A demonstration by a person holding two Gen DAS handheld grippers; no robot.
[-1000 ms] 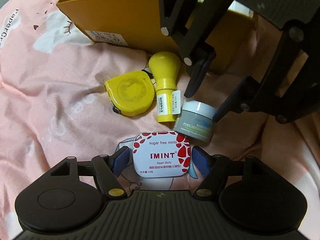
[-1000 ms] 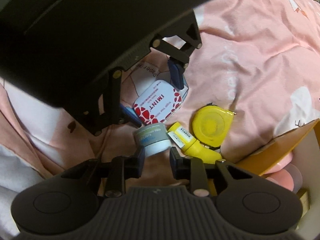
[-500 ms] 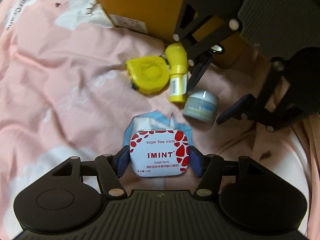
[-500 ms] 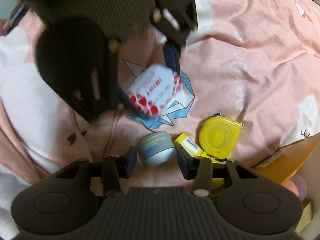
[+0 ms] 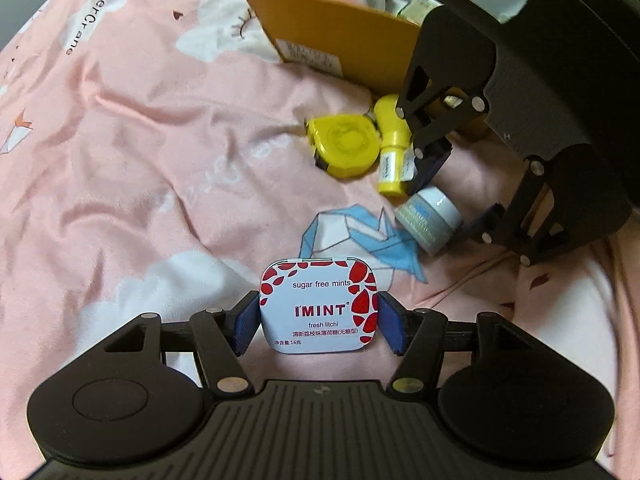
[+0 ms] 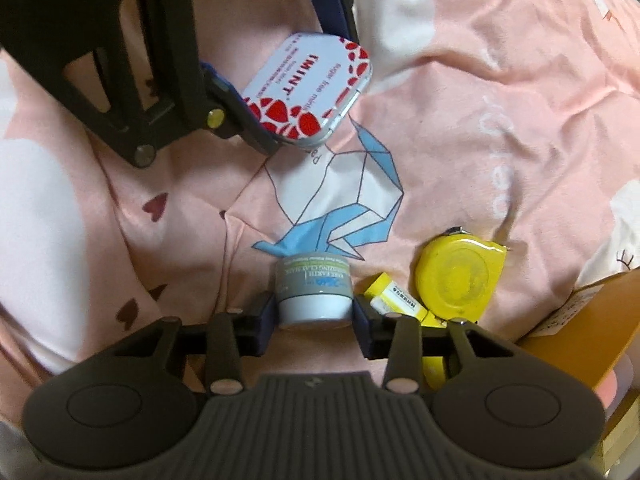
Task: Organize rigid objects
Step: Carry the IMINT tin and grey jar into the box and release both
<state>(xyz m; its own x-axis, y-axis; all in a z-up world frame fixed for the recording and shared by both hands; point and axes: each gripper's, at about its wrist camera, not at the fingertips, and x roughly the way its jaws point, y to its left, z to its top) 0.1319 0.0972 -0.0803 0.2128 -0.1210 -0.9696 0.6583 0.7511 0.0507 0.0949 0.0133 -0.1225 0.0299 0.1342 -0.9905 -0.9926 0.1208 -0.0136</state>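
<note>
Left gripper point(image 5: 319, 322) pinches the IMINT mint tin point(image 5: 319, 306) above the pink bedsheet point(image 5: 140, 168), right gripper point(image 6: 315, 320) clamps the clay-mask jar point(image 6: 313, 293); only the left view shows the cardboard box point(image 5: 340, 36) contents at 12 o'clock.

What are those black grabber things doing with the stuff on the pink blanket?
A person is tidying small things with two handheld grippers. The left gripper is clamped on a mint tin, held up off the pink blanket. The right gripper has its fingers on both sides of a small cream jar. A yellow tape measure and a yellow bottle lie beside an open orange box that already holds other items.
</note>
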